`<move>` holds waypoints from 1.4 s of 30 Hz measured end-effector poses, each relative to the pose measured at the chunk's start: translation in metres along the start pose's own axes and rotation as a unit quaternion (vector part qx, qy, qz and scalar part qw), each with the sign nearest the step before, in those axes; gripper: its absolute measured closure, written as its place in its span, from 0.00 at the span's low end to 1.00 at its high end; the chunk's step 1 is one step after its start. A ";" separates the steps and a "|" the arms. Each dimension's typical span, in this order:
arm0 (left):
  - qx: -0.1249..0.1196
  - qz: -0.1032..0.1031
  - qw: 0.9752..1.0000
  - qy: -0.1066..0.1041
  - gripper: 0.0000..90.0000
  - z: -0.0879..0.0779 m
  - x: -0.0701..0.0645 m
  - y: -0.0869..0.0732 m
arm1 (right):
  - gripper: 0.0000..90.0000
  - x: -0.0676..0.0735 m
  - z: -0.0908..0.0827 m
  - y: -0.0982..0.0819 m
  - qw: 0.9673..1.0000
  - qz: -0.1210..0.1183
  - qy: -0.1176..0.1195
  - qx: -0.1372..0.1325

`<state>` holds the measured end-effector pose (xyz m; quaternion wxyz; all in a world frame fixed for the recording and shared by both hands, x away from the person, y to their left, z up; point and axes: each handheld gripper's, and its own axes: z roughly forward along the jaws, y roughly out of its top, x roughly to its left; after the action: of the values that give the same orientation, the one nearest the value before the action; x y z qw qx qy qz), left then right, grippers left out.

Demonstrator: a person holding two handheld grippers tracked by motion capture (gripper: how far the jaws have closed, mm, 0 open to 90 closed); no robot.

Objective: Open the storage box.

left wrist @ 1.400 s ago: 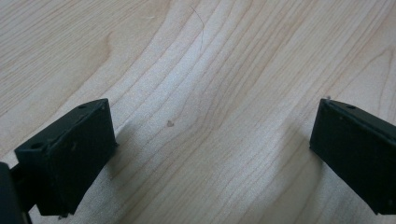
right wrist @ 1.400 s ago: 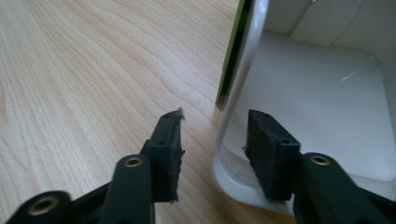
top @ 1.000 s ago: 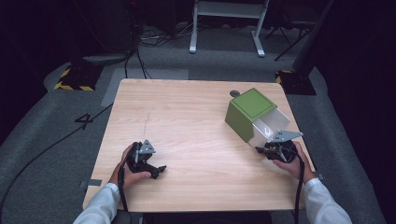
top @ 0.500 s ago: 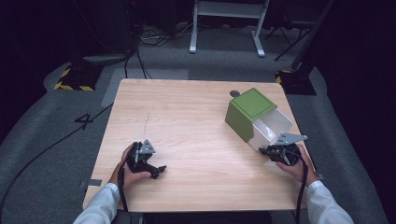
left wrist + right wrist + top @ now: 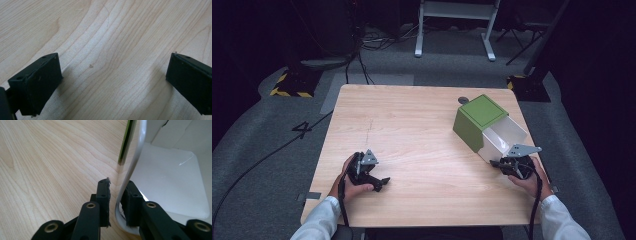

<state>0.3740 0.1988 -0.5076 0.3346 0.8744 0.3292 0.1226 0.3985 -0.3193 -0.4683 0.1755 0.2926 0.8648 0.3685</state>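
Legible text, 1 item: numeral "4" (image 5: 303, 129), dark, marked on the grey floor (image 5: 257, 150) left of the table (image 5: 412, 120), near its far-left corner, seen in high view. Signs, 1 item: yellow/black hazard striping (image 5: 291, 93) along edge of a dark base on floor beyond the "4"; no wording on it. Green-and-white box (image 5: 479, 117) on table: no label or brand legible on lid or sides. Table surface: wood grain only, no print, in both gripper views as well. No brand or no. readable on either gripper.
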 end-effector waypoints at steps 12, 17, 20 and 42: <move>0.000 -0.002 1.000 -0.001 0.00 0.000 0.000 0.000 | 0.65 -0.001 -0.008 0.002 1.000 0.003 -0.001 -0.012; 0.000 -0.002 1.000 -0.001 0.00 0.000 0.000 0.000 | 0.51 -0.002 -0.019 0.005 0.999 0.009 0.003 -0.032; 0.000 -0.002 1.000 -0.001 0.00 0.000 0.000 0.000 | 0.41 -0.001 -0.026 0.007 0.999 0.014 -0.002 -0.042; 0.000 -0.004 1.000 0.000 0.00 0.000 -0.001 0.000 | 0.26 0.020 -0.054 0.010 0.997 0.001 0.000 -0.077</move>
<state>0.3733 0.1984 -0.5080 0.3354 0.8729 0.3327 0.1219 0.3586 -0.3303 -0.4265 0.1972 0.2797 0.8334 0.4340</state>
